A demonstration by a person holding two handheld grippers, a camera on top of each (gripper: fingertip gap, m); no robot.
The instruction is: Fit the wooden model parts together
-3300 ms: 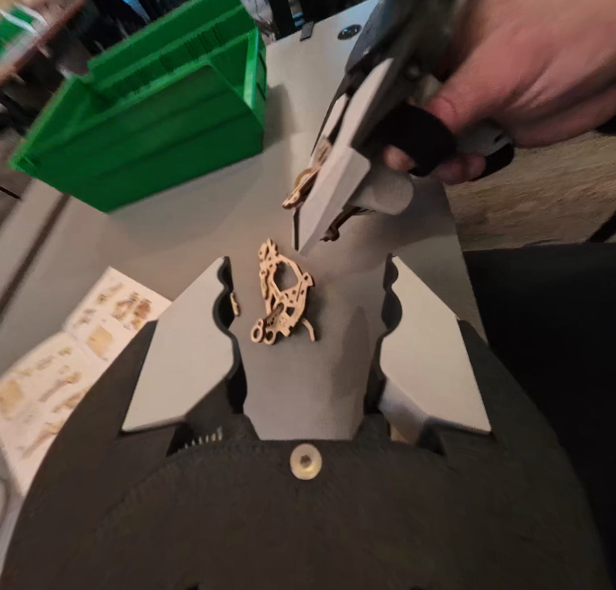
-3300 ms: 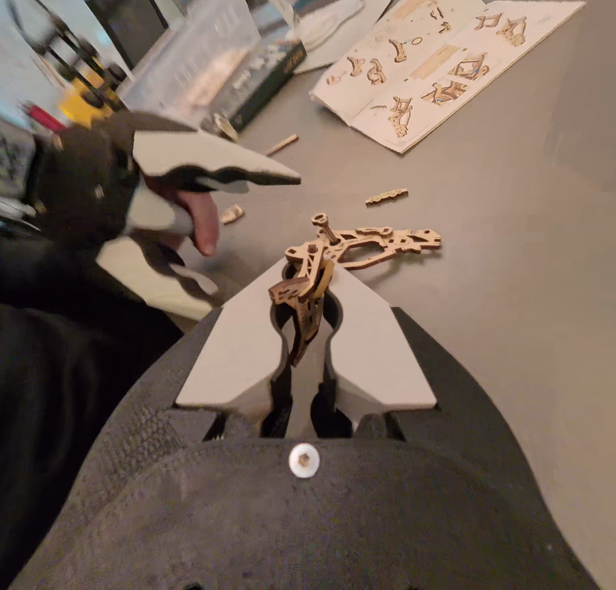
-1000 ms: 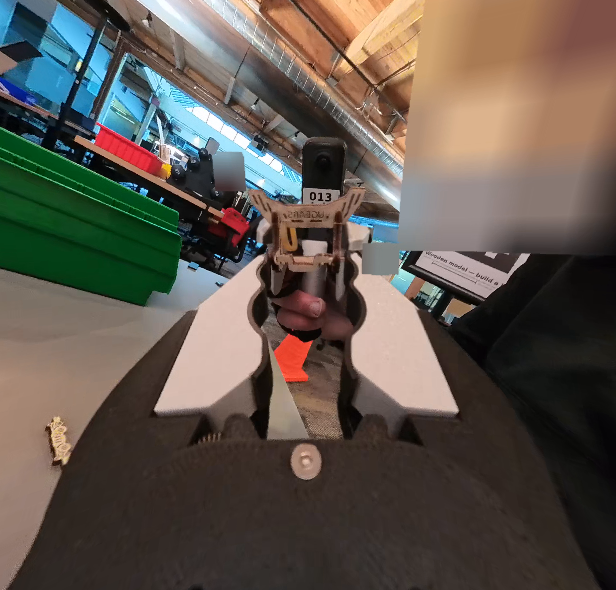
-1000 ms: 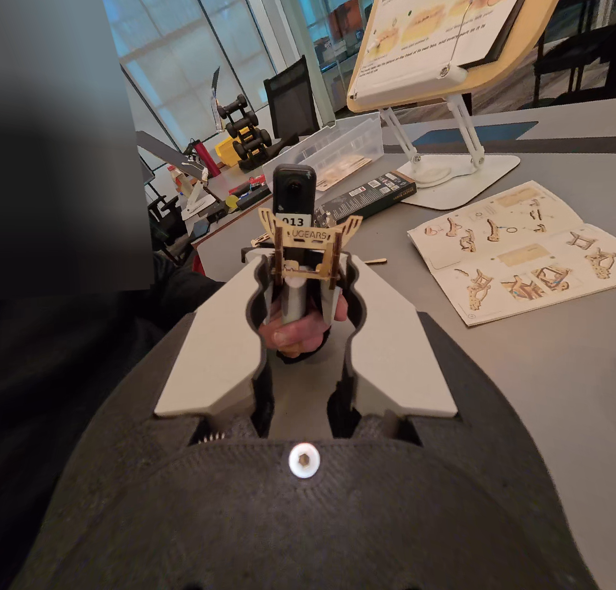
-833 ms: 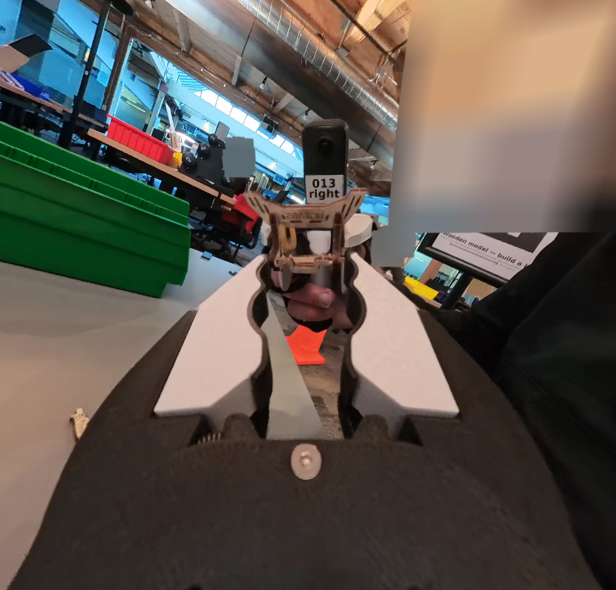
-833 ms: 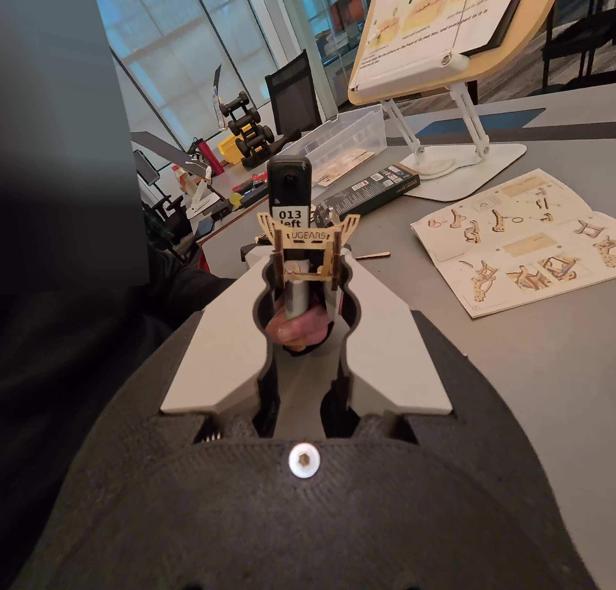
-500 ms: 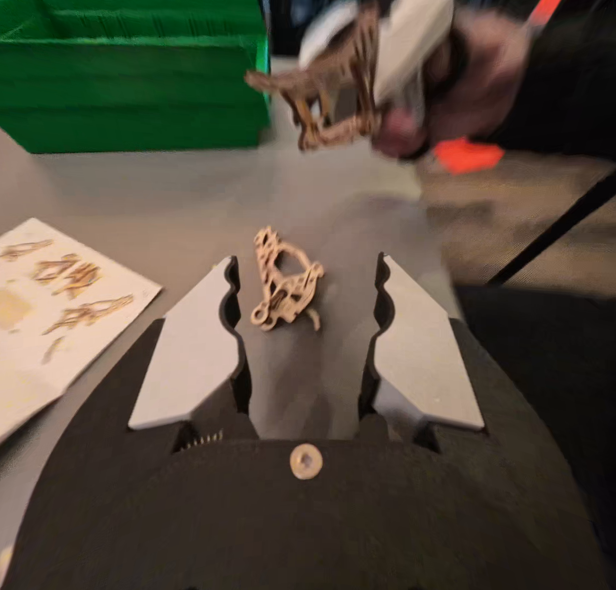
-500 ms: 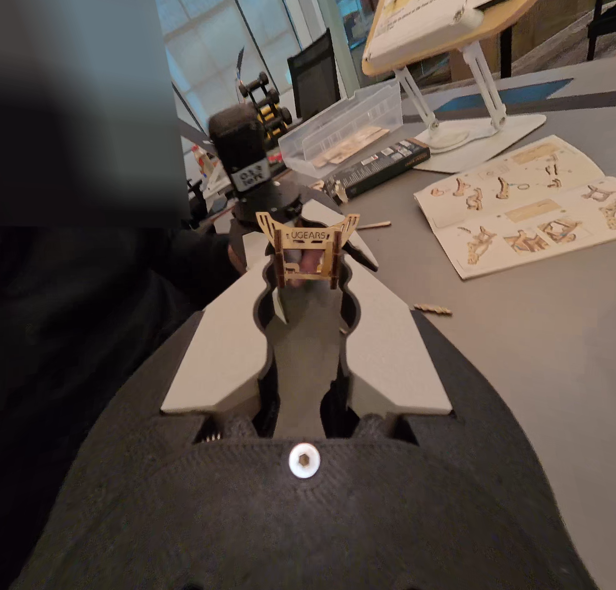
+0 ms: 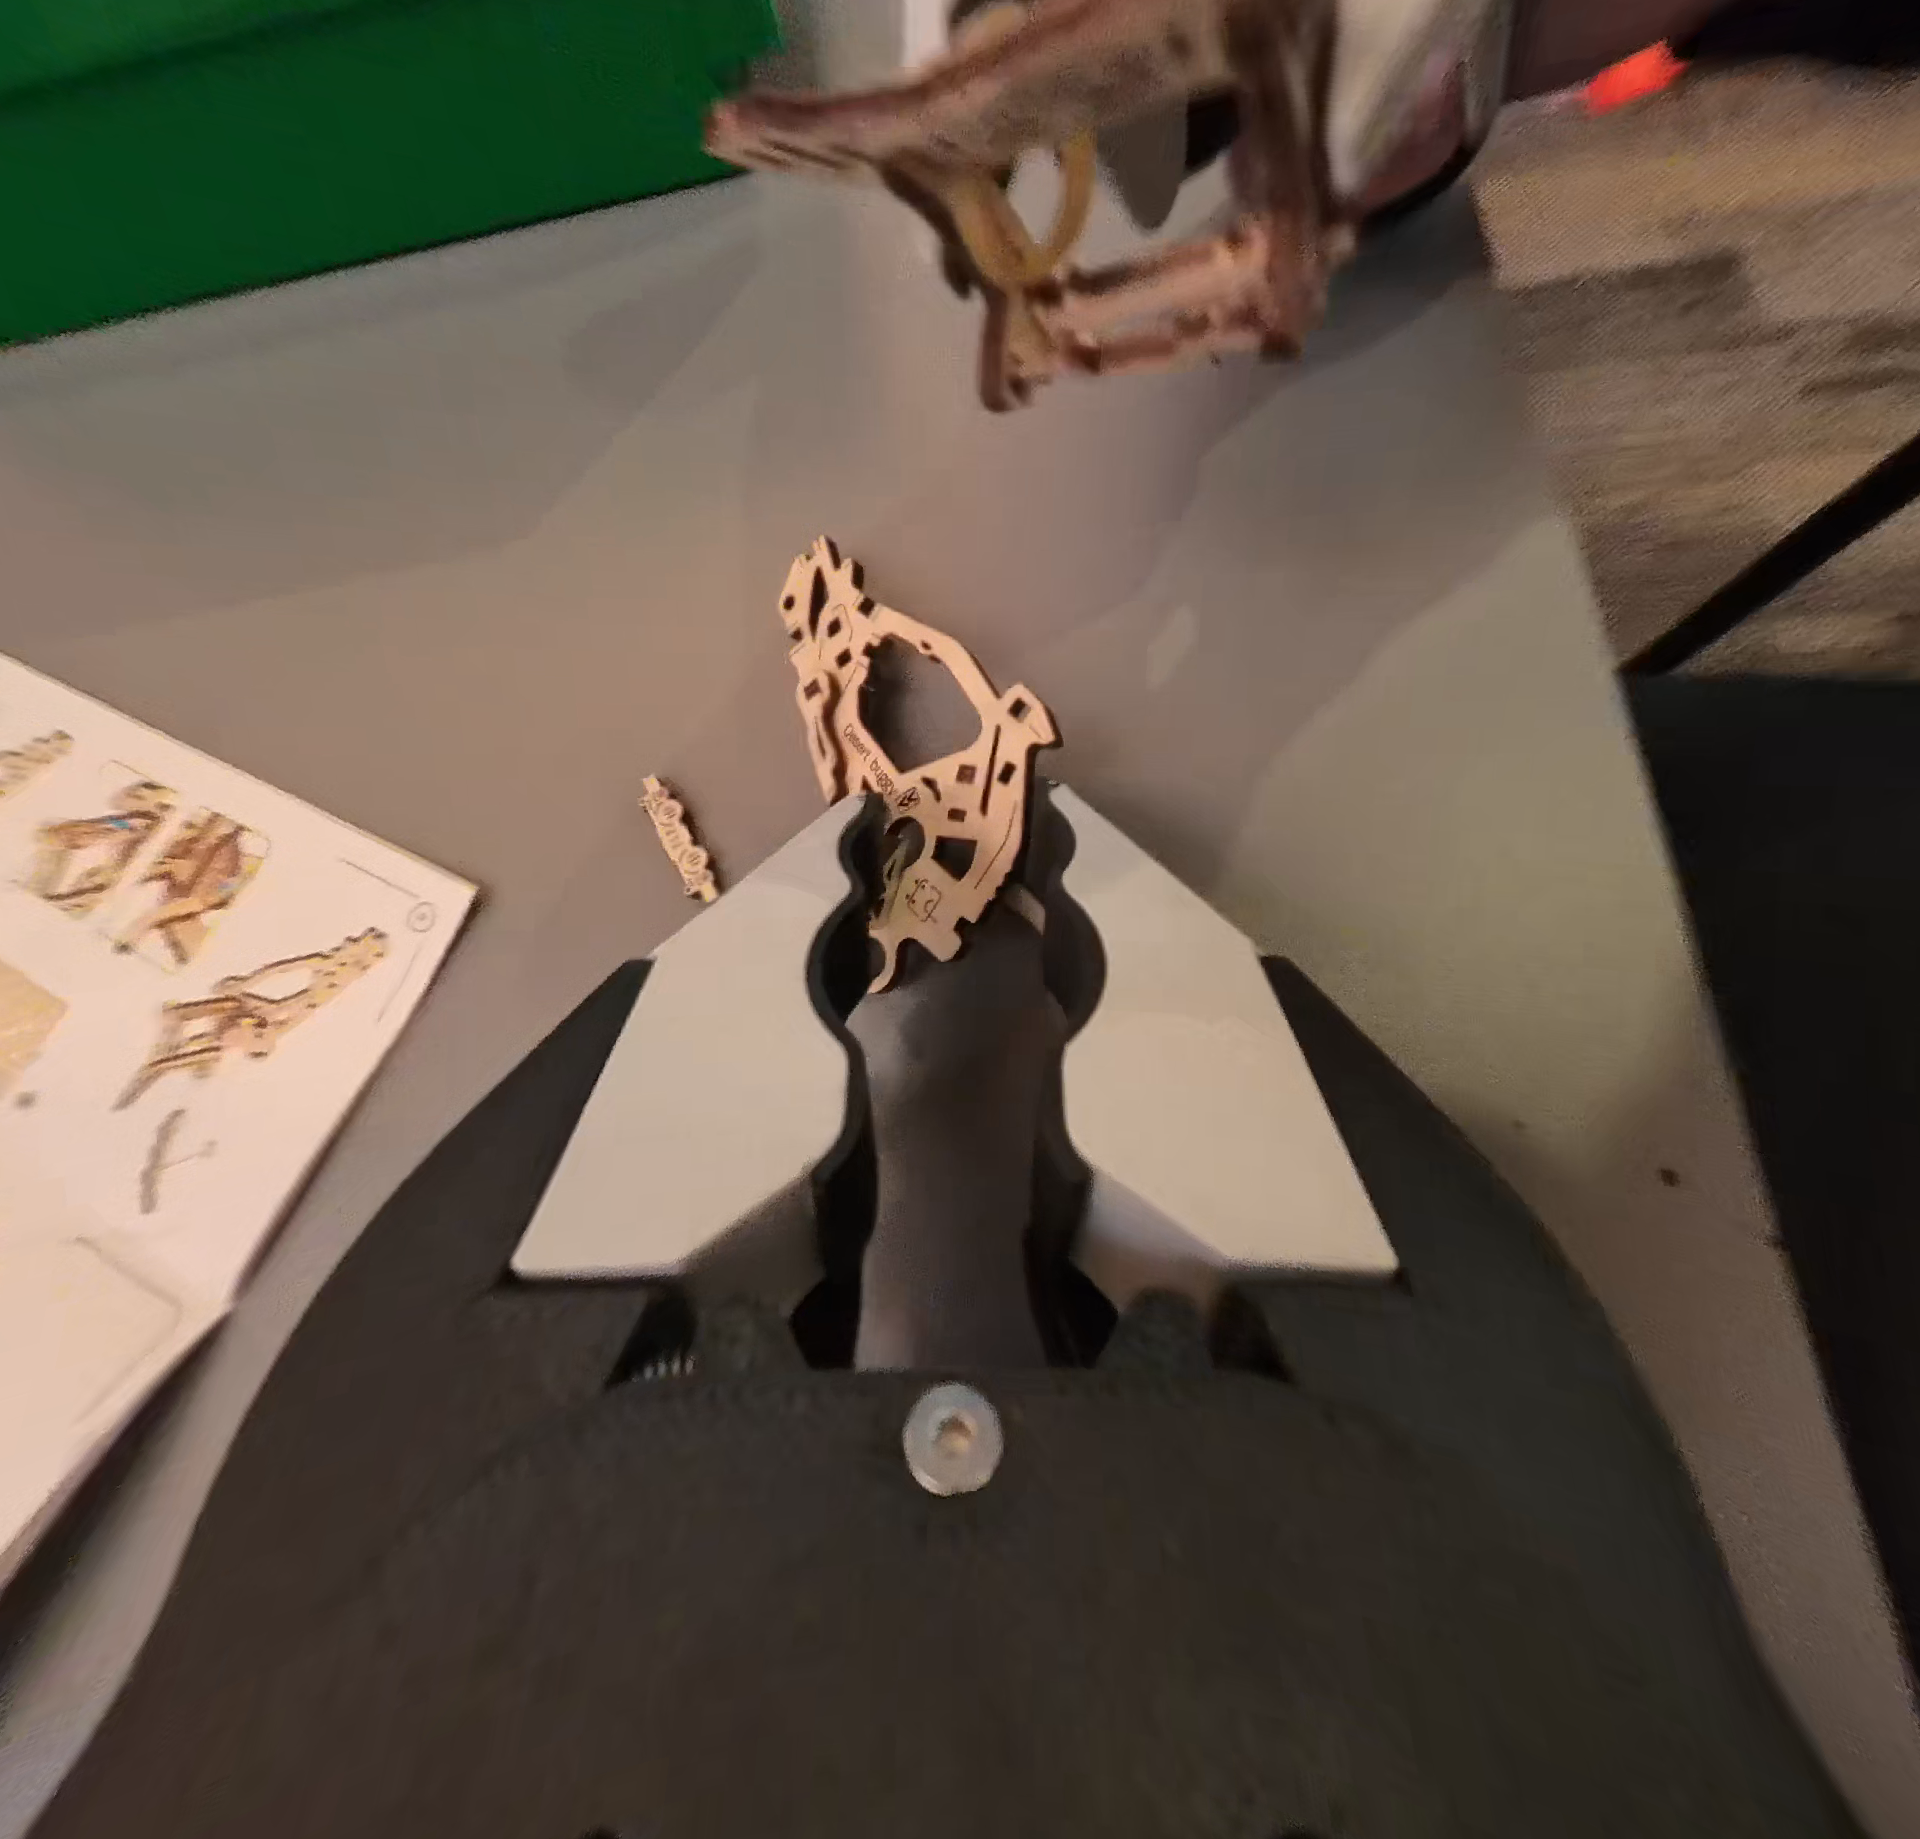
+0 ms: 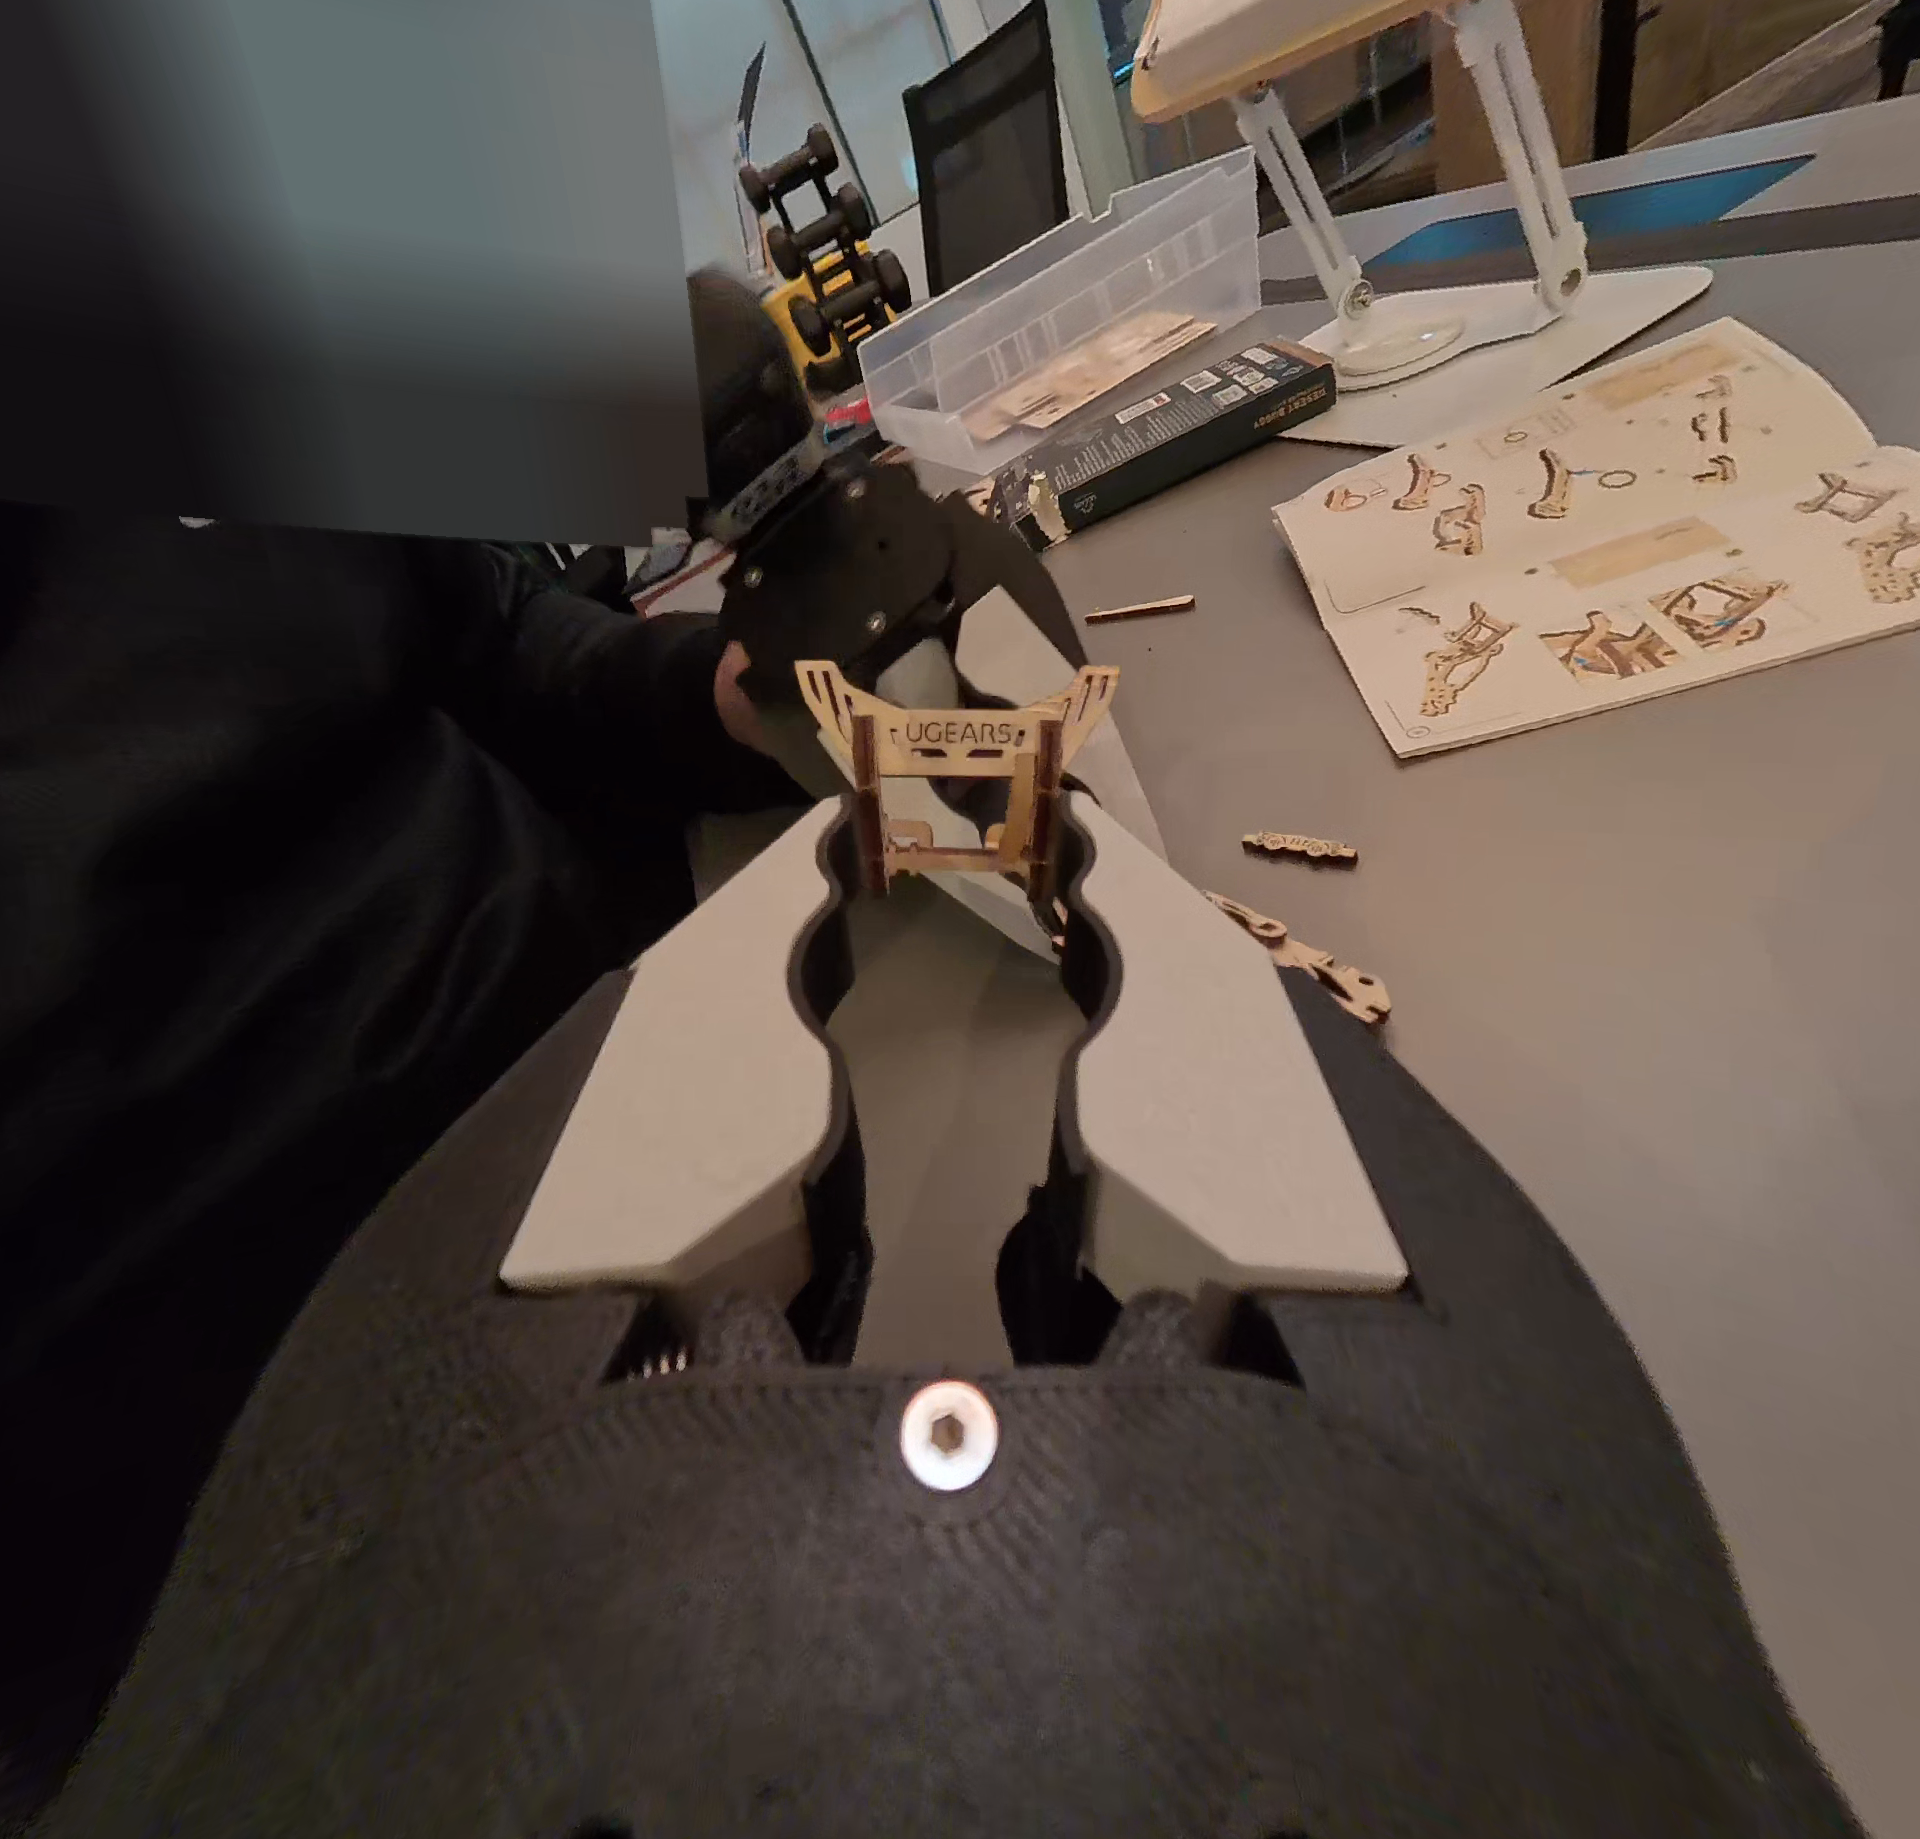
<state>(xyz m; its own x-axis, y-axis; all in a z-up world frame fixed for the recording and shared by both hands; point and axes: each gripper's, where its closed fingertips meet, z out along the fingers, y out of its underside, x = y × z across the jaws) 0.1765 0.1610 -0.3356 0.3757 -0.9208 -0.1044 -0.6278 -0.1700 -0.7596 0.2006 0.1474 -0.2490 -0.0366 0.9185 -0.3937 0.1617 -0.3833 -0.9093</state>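
Wooden side plate (image 9: 914,761) sits at the tips of the left claw (image 9: 951,823), which is narrowed onto its near end while the far end lies on the desk (image 9: 416,563); whether the pinch is firm I cannot tell. Right claw (image 10: 956,833) is clamped on the frame (image 10: 956,781), held up off the desk and seen blurred in the left view (image 9: 1091,241).

Step in hand, as I judge it: picking up the plate to join it to the frame. Next, the plate must be lifted, turned edge-on and its slots lined up with the frame's tabs, then pressed gently, since thin ply may snap.

Clear bin (image 10: 1070,355) at the back holds pale wooden sheets. Green bin (image 9: 364,96) shows only its outer wall; its contents are hidden. Small strip (image 9: 681,839) lies loose near the booklet (image 9: 187,958), and another sliver (image 10: 1138,608) lies farther back.
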